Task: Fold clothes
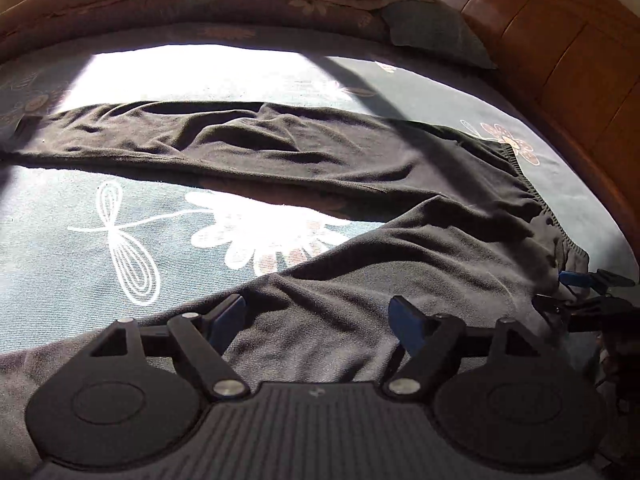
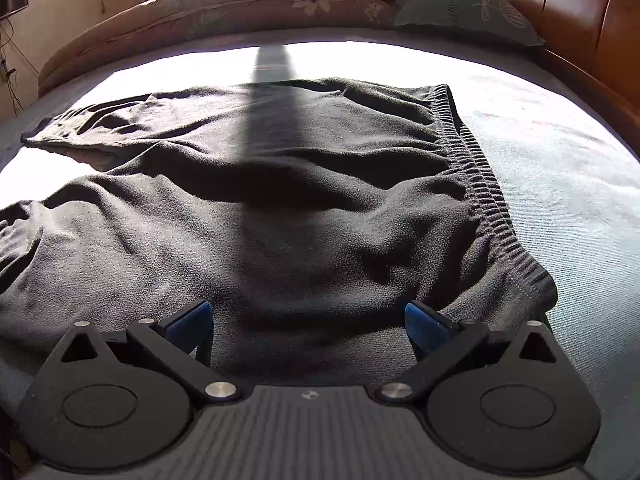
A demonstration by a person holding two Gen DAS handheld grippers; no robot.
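Note:
Black trousers [image 1: 320, 152] lie spread on the bed with their two legs splayed apart to the left. The elastic waistband [image 1: 532, 192] is at the right. My left gripper [image 1: 316, 316] hovers open over the near leg, with cloth below its blue pads and nothing pinched. In the right wrist view the trousers [image 2: 280, 184] fill the middle, waistband [image 2: 480, 176] on the right. My right gripper [image 2: 308, 316] stands open above the seat area near the waistband's near corner. It also shows at the left wrist view's right edge as the right gripper [image 1: 588, 284].
The sheet [image 1: 120, 220] is blue-grey with white flower prints, partly in bright sun. A folded quilt [image 2: 240, 4] and a grey pillow [image 2: 468, 4] lie along the far side. A wooden headboard [image 1: 560, 40] runs along the right.

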